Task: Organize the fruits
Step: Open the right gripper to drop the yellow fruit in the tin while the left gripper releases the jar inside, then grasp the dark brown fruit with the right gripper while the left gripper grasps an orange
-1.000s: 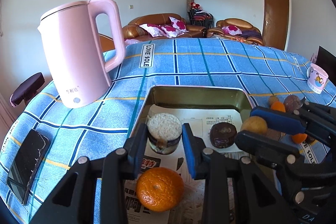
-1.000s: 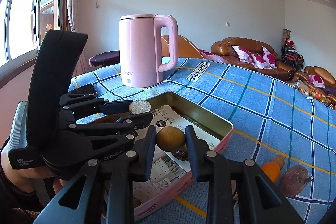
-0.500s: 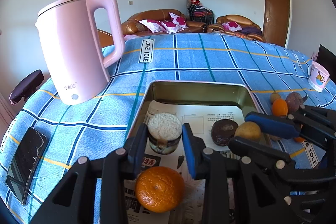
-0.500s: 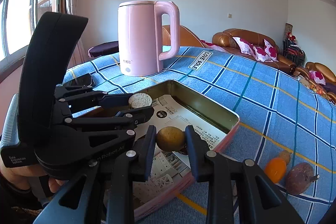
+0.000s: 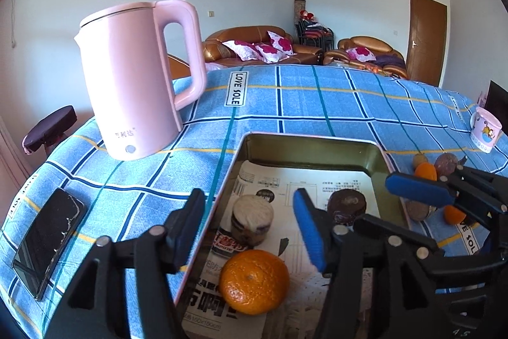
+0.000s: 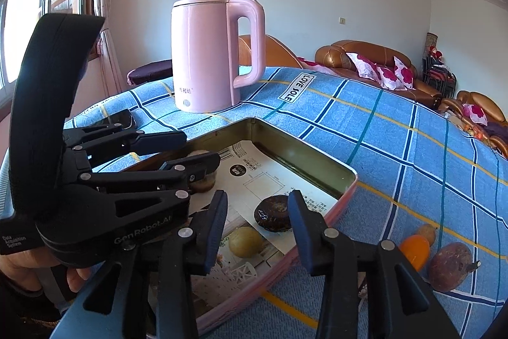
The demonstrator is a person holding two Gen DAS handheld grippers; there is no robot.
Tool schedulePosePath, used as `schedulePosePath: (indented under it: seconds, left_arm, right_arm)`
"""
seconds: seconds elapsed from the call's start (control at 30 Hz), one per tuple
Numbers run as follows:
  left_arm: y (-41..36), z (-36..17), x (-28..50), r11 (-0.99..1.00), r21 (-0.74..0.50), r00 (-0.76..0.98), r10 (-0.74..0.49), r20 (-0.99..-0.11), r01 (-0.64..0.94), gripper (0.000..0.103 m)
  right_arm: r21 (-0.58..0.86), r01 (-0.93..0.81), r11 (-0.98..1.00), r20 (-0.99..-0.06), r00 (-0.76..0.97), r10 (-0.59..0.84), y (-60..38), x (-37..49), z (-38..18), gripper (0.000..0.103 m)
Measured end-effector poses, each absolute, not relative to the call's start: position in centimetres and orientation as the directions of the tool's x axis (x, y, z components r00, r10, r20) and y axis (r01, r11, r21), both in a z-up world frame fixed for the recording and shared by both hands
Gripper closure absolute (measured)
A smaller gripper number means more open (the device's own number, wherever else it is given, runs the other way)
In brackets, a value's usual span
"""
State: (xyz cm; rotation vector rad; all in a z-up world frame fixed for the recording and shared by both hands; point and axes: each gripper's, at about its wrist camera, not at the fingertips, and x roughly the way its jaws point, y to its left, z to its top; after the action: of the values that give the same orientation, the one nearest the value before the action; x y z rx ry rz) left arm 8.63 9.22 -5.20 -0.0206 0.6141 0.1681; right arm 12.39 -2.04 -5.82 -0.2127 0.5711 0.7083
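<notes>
Both claws are opening—left claw [image 5: 250,221] off the capped fruit [image 5: 252,223], right claw [image 6: 258,223] off the yellow one [image 6: 247,242] (both now released in the tin [image 5: 304,148]).

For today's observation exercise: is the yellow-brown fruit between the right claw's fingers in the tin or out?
In. The yellow-brown fruit lies on the paper lining the tin, inside its rim.

Tin tray [image 5: 304,148] crowded: both grippers over it, orange [image 5: 254,281], two cakes, small yellow fruit inside. Pink kettle [image 5: 136,78] blocks far left. Blue cloth [image 5: 317,107] beyond tray open; loose fruits right.
</notes>
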Motion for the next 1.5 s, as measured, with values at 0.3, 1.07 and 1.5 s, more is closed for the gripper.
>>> schedulePosePath:
  seconds: [0.3, 1.07, 1.5]
  left_arm:
    - [6.5, -3.6, 5.7, 0.996, -0.048, 0.863, 0.042, -0.503, -0.076, 0.029]
    - [-5.6, -4.8, 7.6, 0.991, -0.032, 0.806, -0.123, -0.578, 0.129, 0.029]
    - [-7.4, -5.4, 8.9, 0.981, -0.027, 0.766, -0.168, -0.621, 0.193, 0.040]
  right_arm:
    - [-0.014, -0.592, 0.806, -0.523, 0.691, 0.498, -7.7, 10.1, -4.7, 0.049]
    - [0.075, -0.371, 0.925, -0.705, 0.637, 0.313, -20.2, 11.4, -8.1, 0.049]
    - [0.097, -0.363, 0.927, -0.751, 0.584, 0.308, -20.2, 13.2, -8.9, 0.058]
